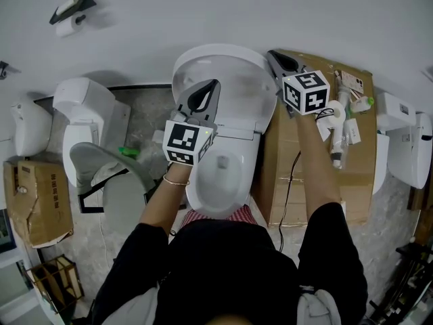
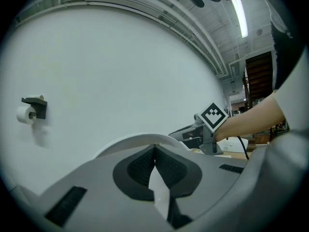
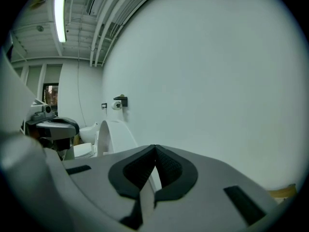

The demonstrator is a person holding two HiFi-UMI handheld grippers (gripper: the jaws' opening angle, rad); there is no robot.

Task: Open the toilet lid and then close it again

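A white toilet stands in the middle of the head view with its lid (image 1: 226, 70) raised upright against the wall and the bowl (image 1: 220, 178) uncovered. My left gripper (image 1: 211, 88) hovers in front of the lid's inner face, jaws shut with nothing between them. In the left gripper view (image 2: 154, 148) the lid's curved rim (image 2: 130, 140) shows just beyond the tips. My right gripper (image 1: 272, 55) is beside the lid's right edge, also shut and empty. In the right gripper view (image 3: 154, 148) the lid (image 3: 113, 135) stands edge-on to the left.
A cardboard box (image 1: 318, 181) with loose fittings on top sits right of the toilet. Other white toilets stand at left (image 1: 84, 110) and far right (image 1: 406, 147). A toilet-paper holder (image 1: 71, 12) hangs on the wall. Another carton (image 1: 37, 202) is at far left.
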